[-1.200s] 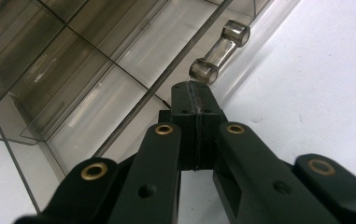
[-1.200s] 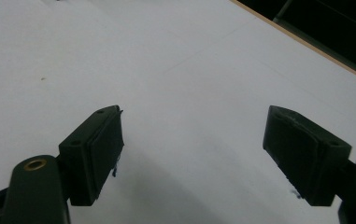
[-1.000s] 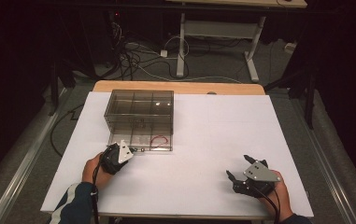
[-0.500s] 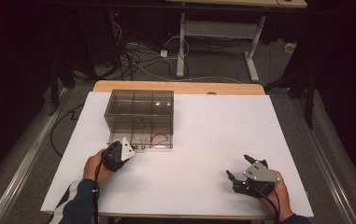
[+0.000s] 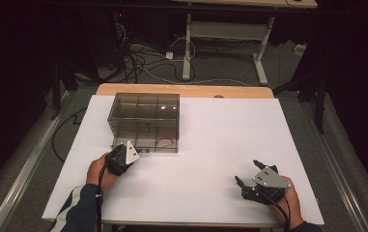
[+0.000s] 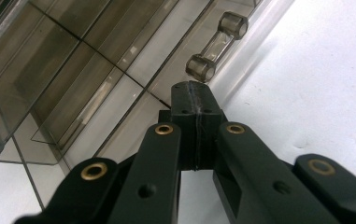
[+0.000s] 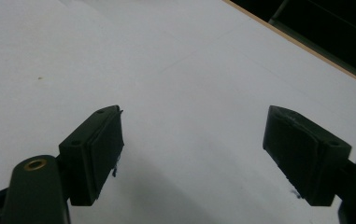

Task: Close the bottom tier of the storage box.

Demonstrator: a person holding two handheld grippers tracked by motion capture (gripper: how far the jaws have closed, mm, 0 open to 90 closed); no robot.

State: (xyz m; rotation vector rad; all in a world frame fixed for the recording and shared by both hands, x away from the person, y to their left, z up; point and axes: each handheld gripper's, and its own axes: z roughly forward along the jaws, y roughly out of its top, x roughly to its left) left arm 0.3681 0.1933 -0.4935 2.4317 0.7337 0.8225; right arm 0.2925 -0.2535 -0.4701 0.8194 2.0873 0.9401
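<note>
A smoky clear plastic drawer box with several compartments stands on the left half of the white table. My left gripper sits at its near front edge, held by a hand. In the left gripper view the jaws are shut with nothing between them. Their tips lie just below the clear bar handle on the box front, and I cannot tell if they touch it. My right gripper rests near the table's front right, open, with only bare white surface between its pads.
A thin red wire lies inside the lower right part of the box. The table's wooden far edge shows beyond the white sheet. Cables and a desk frame lie on the floor behind.
</note>
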